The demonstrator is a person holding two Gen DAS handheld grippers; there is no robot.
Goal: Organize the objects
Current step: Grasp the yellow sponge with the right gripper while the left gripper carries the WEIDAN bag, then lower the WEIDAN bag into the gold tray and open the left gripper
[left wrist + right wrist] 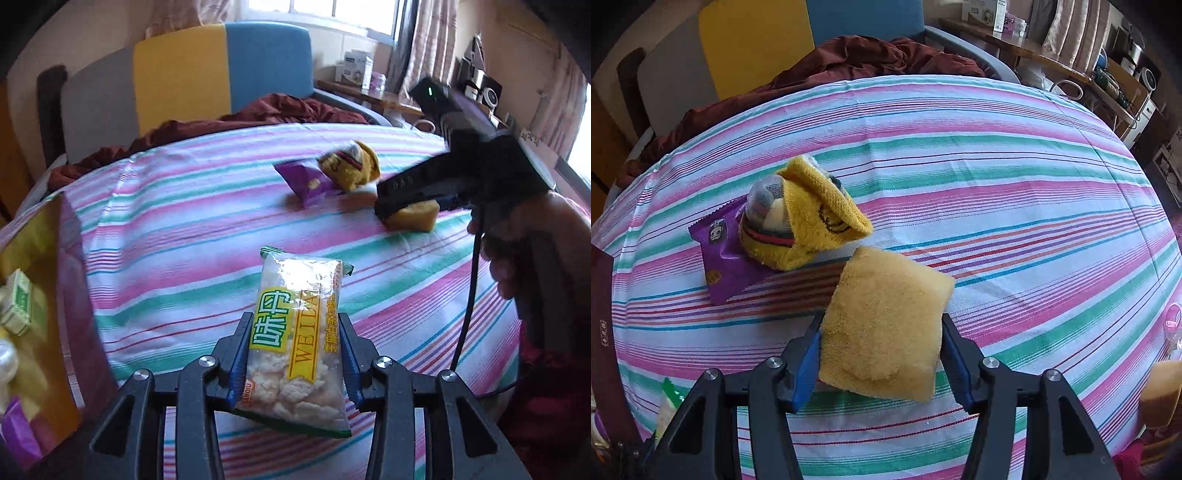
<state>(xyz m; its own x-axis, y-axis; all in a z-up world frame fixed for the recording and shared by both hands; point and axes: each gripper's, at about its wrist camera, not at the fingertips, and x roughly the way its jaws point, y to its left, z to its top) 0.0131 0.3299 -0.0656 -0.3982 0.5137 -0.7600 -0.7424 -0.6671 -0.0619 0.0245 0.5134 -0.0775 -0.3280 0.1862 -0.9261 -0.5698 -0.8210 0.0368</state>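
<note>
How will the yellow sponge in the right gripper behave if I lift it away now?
The yellow sponge probably squashes easily: its edges bow inward where the right gripper pinches it. It looks porous and foamy, so likely light for its size and unlikely to slip from the pads. Only its near part sits between the jaws, so the free far end may sag or wobble.

A: Where do the 2 views sit?
B: Each looks steeply down along its gripper, close above the pink-and-green striped bedsheet (177,236).
A: Shared ground?
B: The purple foil snack packet (308,182) (726,254), mid-bed.
</note>
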